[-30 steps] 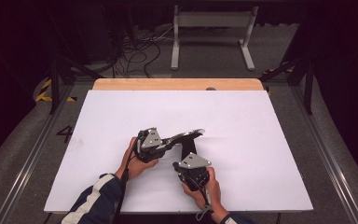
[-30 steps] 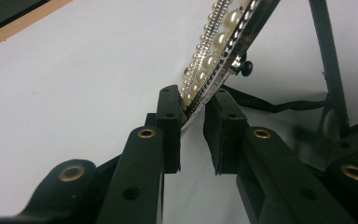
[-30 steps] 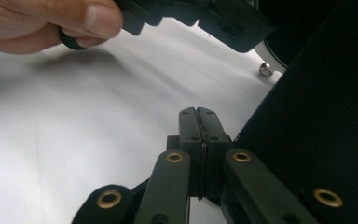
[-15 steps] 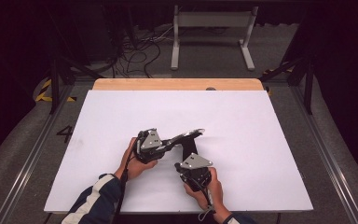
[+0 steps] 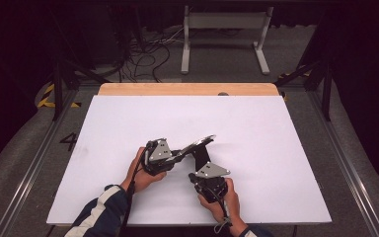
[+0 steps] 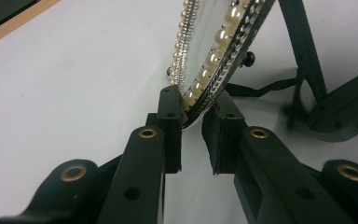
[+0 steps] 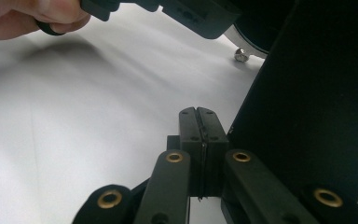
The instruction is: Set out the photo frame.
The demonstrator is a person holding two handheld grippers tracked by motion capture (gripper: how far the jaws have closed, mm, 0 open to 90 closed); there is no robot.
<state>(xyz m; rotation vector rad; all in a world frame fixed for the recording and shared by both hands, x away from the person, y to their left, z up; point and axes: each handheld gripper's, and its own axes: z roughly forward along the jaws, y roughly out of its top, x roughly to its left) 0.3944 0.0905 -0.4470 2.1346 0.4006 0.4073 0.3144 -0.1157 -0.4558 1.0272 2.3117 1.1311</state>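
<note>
A pearl-rimmed picture frame [image 5: 199, 144] is held tilted above the white table top [image 5: 276, 128], with its black back stand [image 5: 201, 155] hanging under it. My left gripper [image 5: 176, 156] comes in from the left, shut on the frame's lower rim. In the left gripper view the two pads pinch the beaded edge [image 6: 193, 109], and the glass and pearls [image 6: 219, 51] rise beyond, with the stand strut [image 6: 303, 51] to the right. My right gripper [image 5: 202, 168] is just below the frame. Its jaws [image 7: 199, 114] are pressed together with nothing between them, right beside the black stand panel [image 7: 317, 93].
A wooden strip [image 5: 187, 89] runs along the table's far edge. Beyond it are floor cables [image 5: 143, 54] and a grey metal stand [image 5: 224, 29]. Metal rails run along both table sides. In the right gripper view, the other hand [image 7: 28, 16] and its gripper [image 7: 191, 14] are overhead.
</note>
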